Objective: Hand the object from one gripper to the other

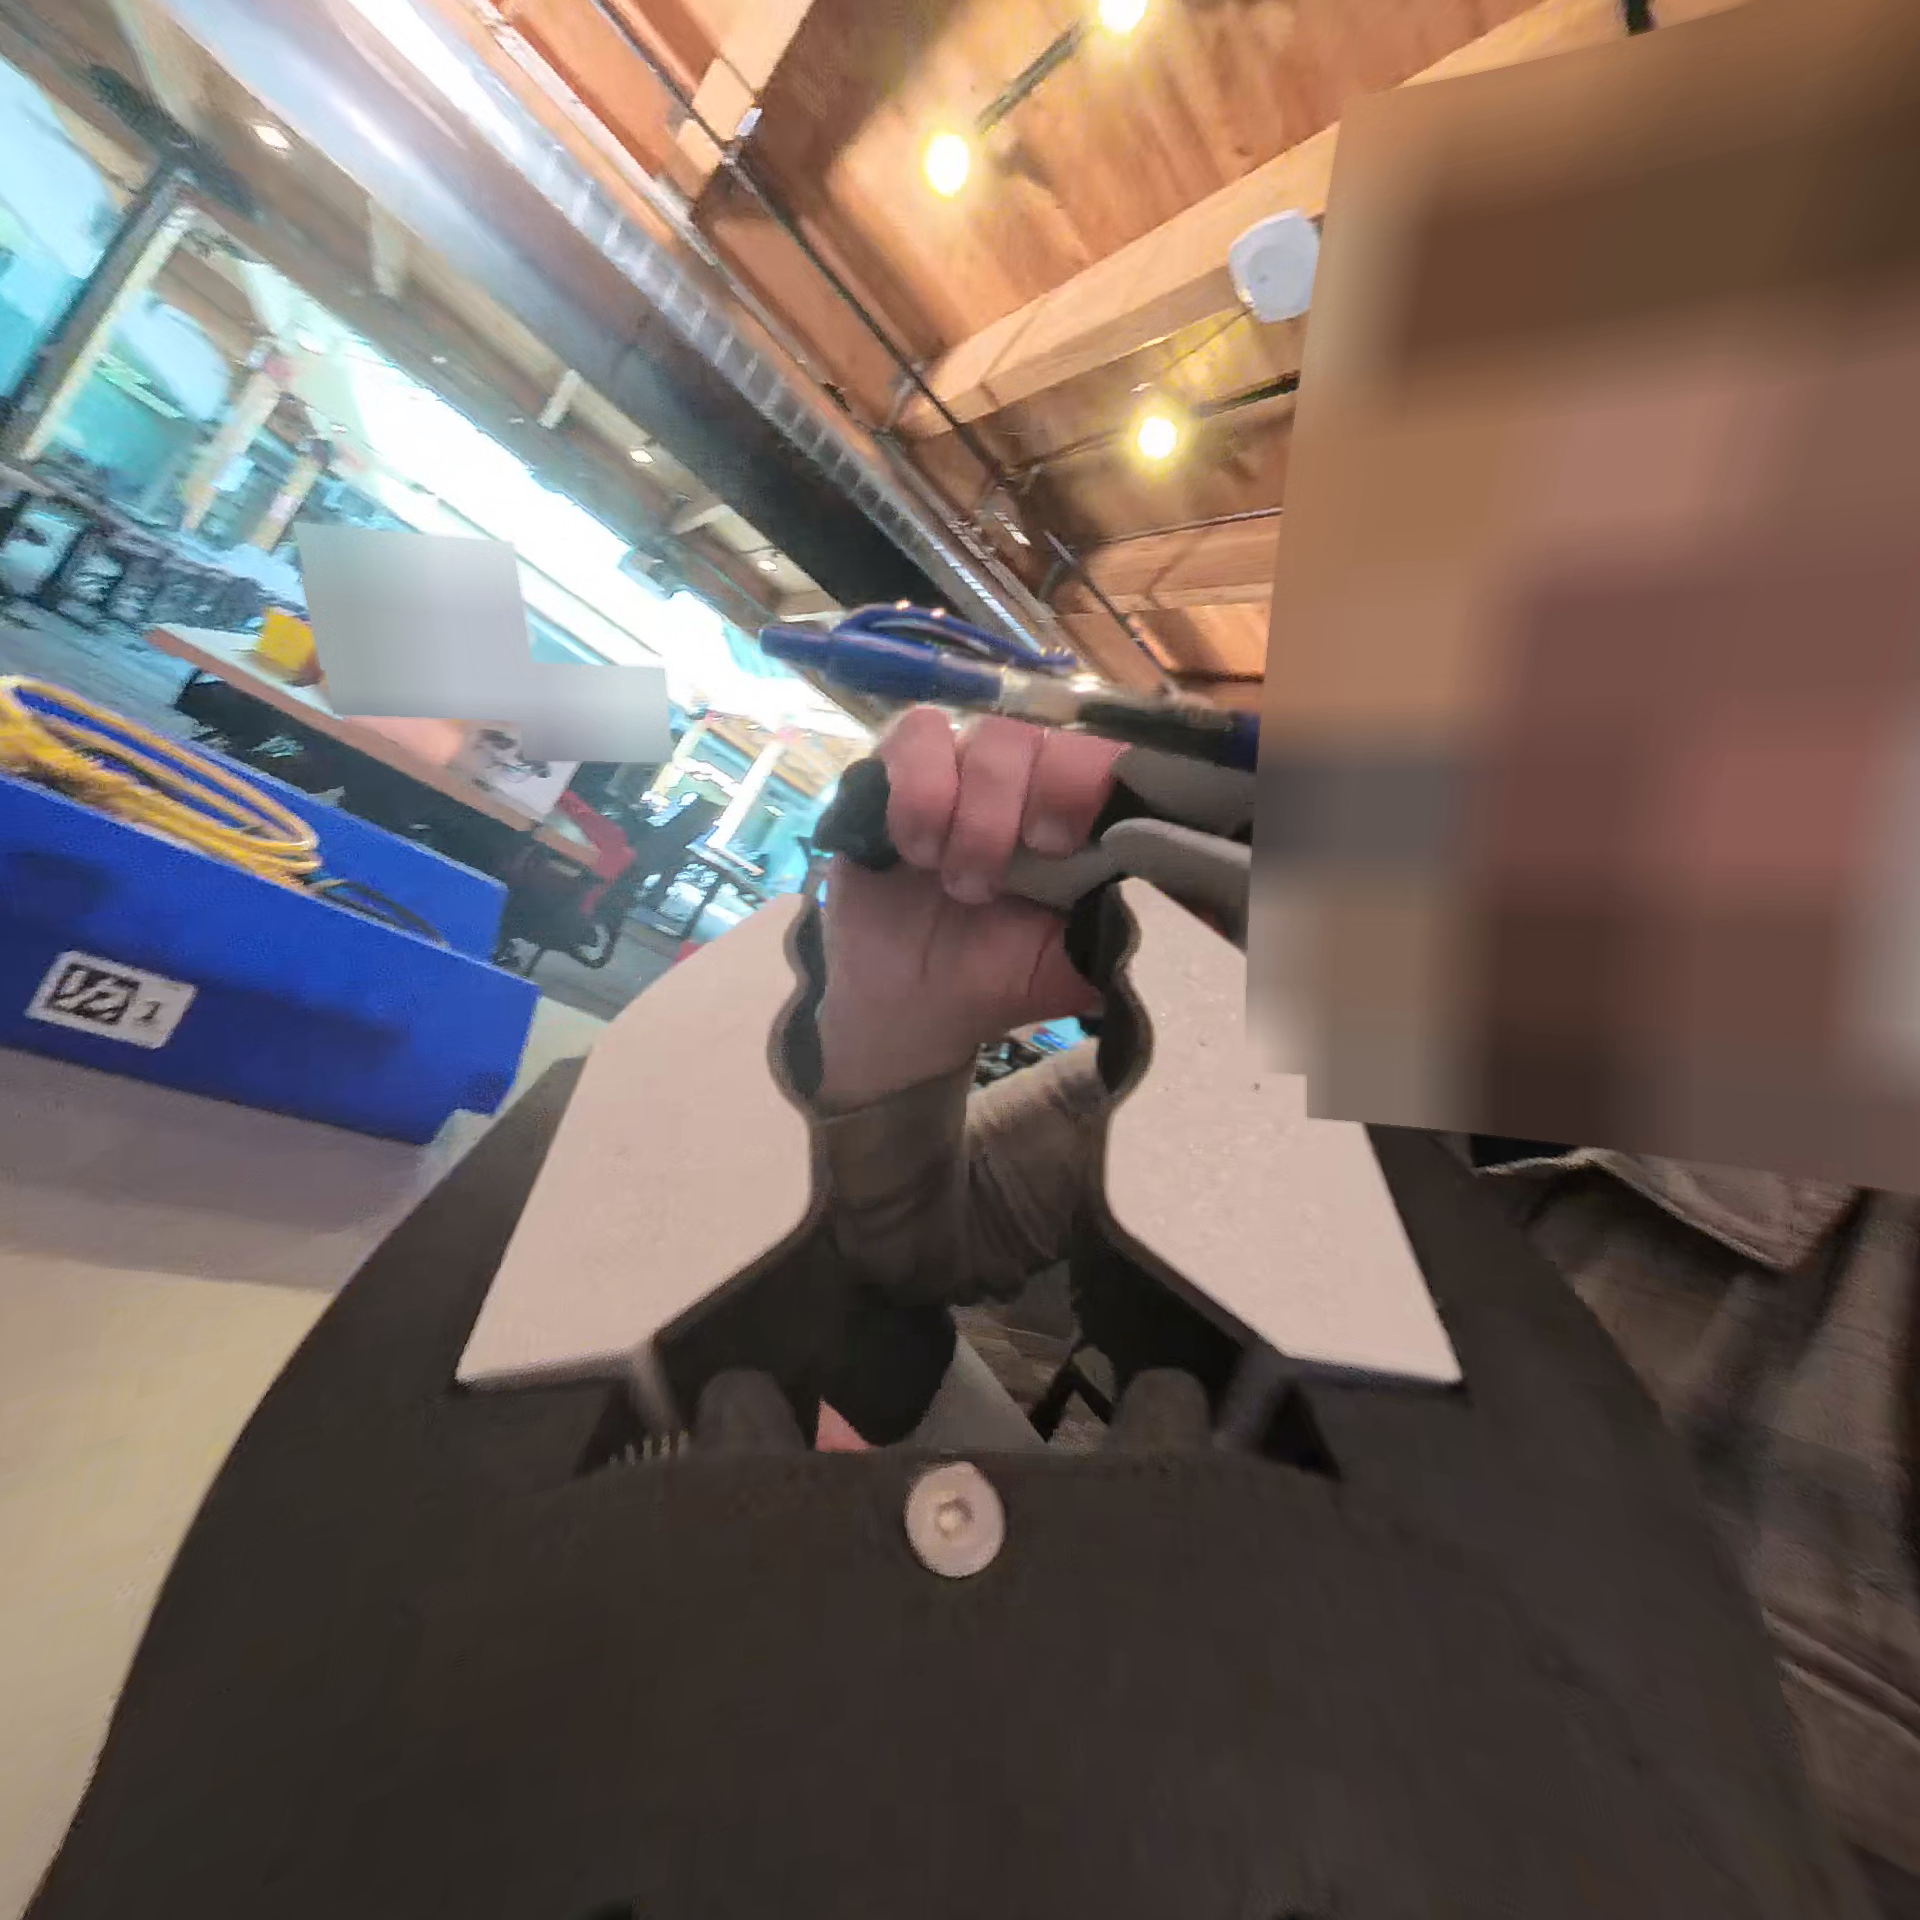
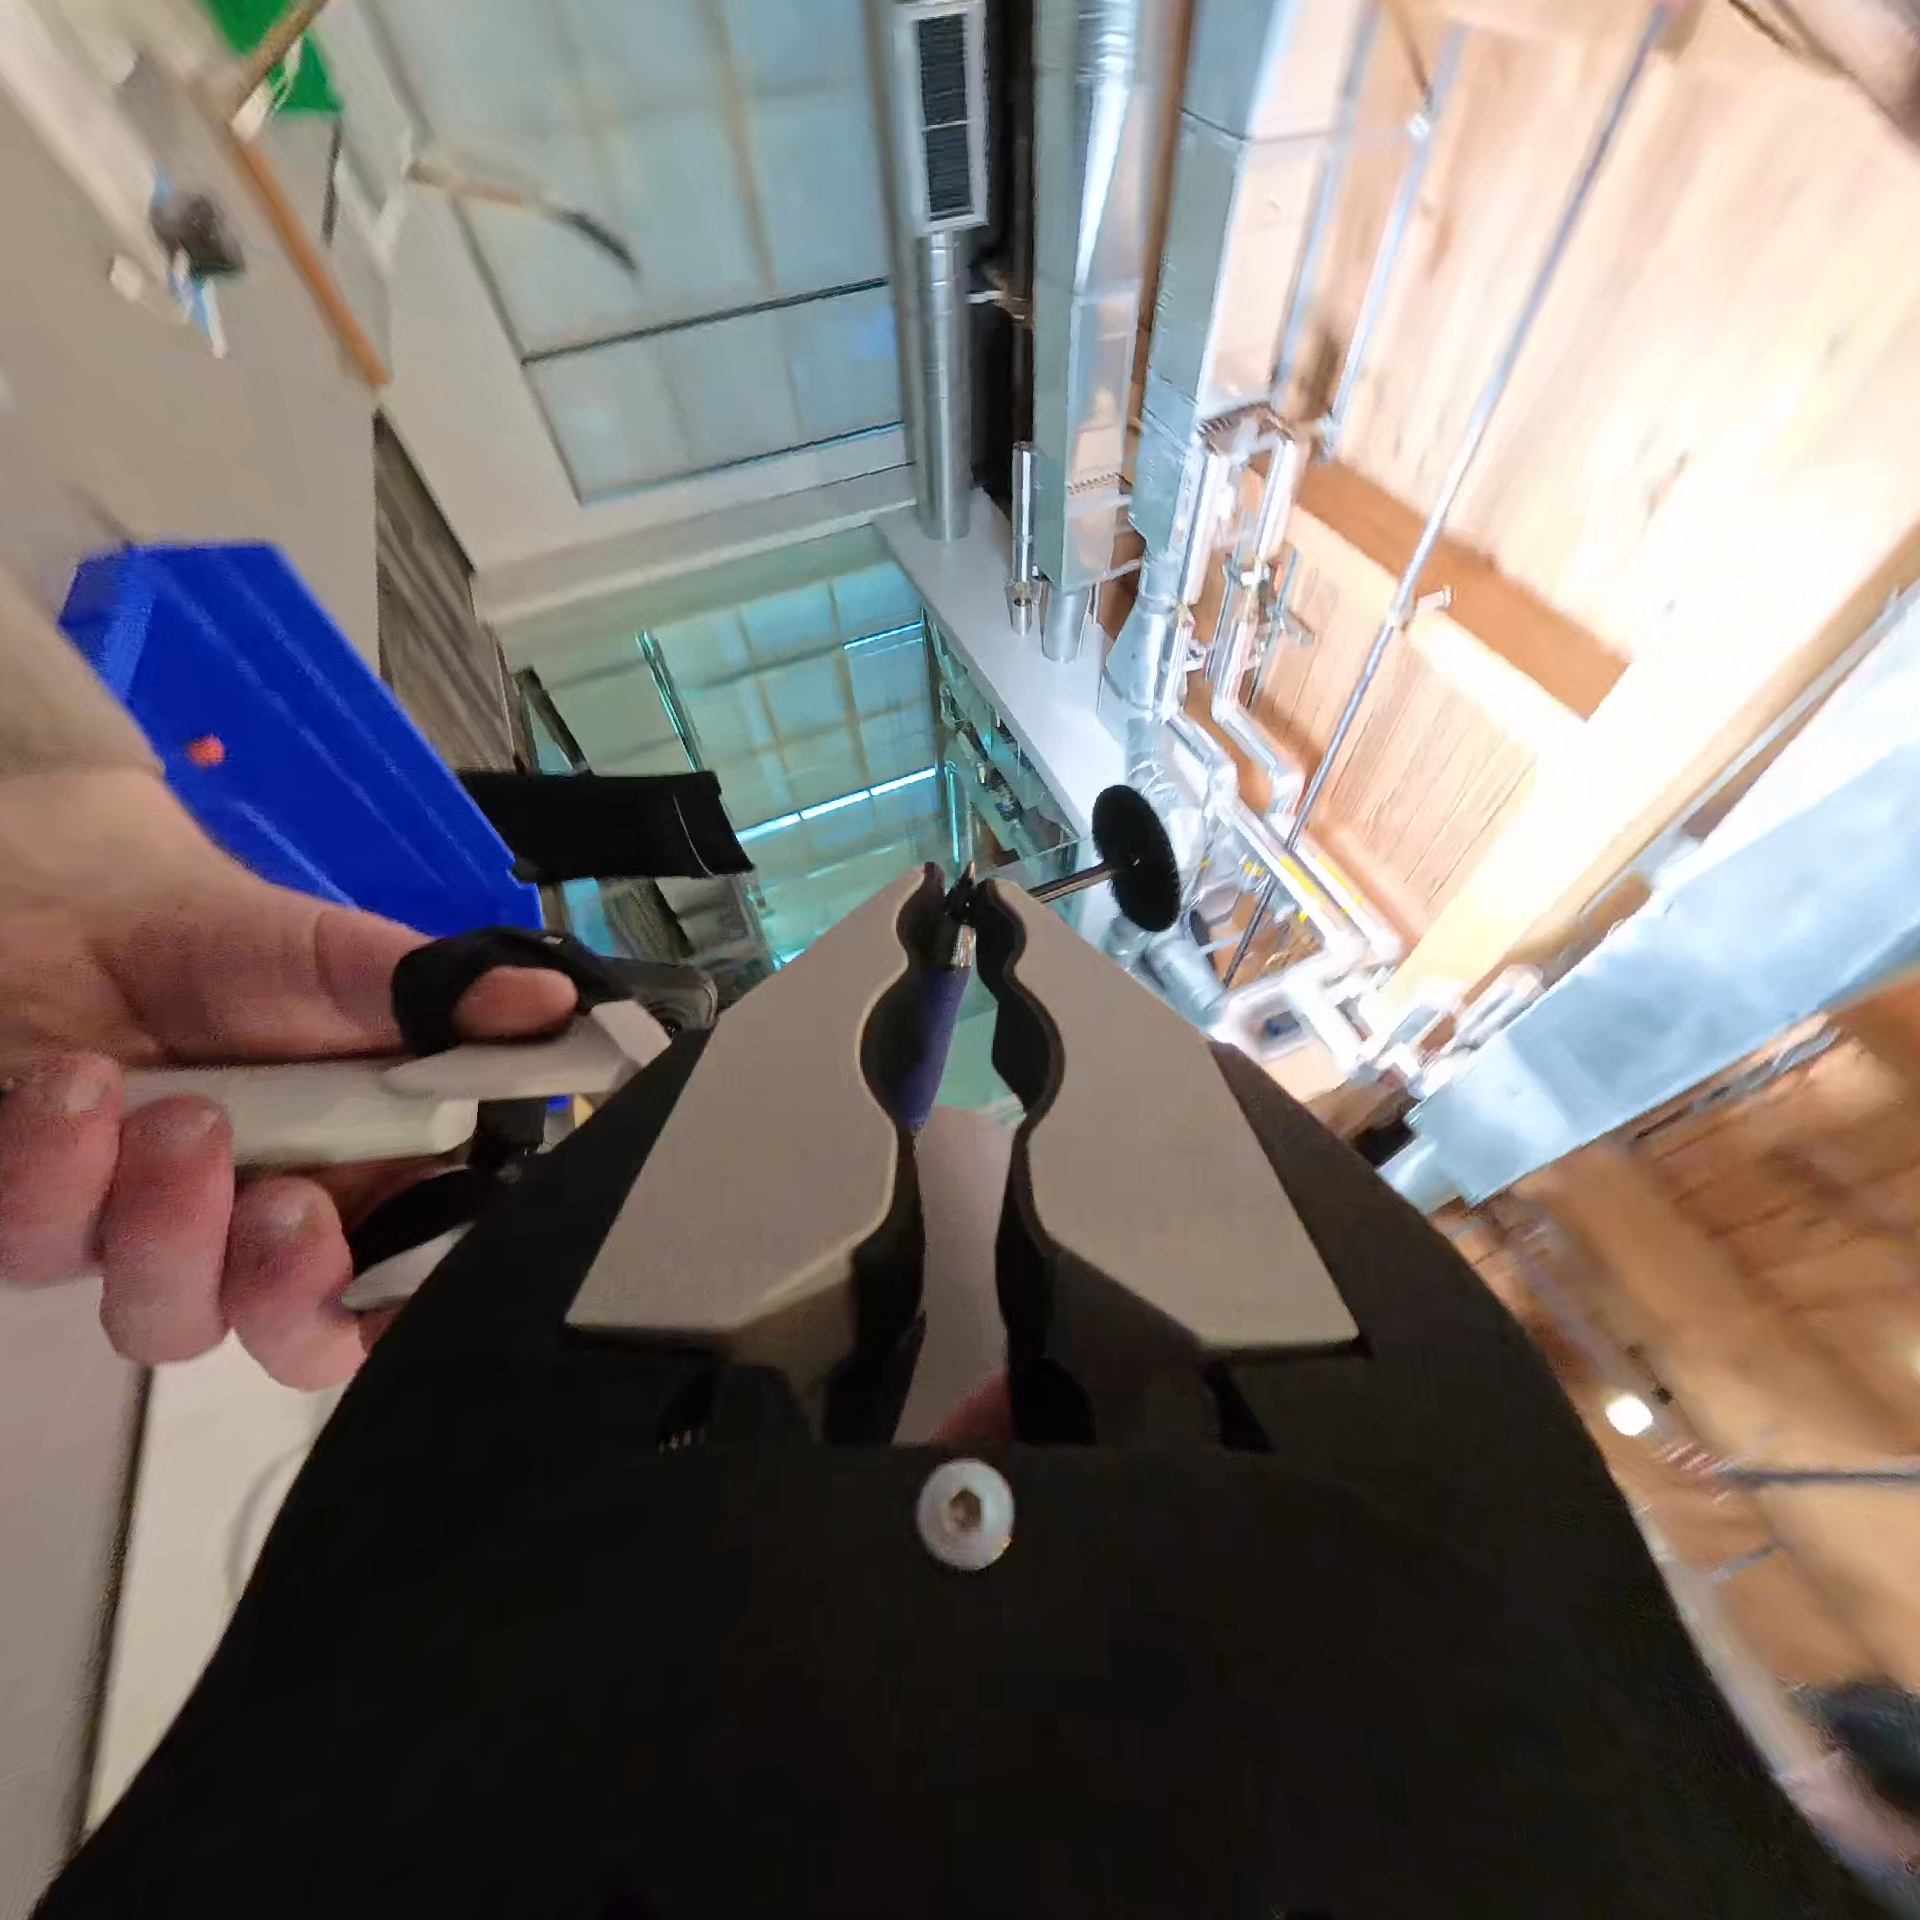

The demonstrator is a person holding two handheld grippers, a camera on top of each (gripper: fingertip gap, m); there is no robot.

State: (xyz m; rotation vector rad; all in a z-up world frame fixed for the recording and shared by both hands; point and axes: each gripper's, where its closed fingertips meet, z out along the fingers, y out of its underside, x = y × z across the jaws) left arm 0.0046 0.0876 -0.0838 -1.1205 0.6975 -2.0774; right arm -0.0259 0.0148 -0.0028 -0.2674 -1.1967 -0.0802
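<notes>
My right gripper (image 2: 954, 894) is shut on a blue-handled tool (image 2: 932, 1023), whose blue grip and metal part sit between the two fingers. In the left wrist view the same tool (image 1: 935, 655) points left above a hand (image 1: 956, 831); that hand grips the right gripper's grey handle (image 1: 1143, 831). A blur patch hides the right gripper's fingers there. My left gripper (image 1: 961, 925) is open and empty, below the tool and apart from it. A hand holding the left gripper's grey handle (image 2: 343, 1091) shows at the left of the right wrist view.
A blue bin (image 1: 260, 935) holding coiled yellow cable (image 1: 135, 769) stands on the pale table (image 1: 104, 1351) to the left. The bin also shows in the right wrist view (image 2: 281, 748). A person's torso (image 1: 1714, 1351) is close on the right. Both cameras tilt up toward the wooden ceiling.
</notes>
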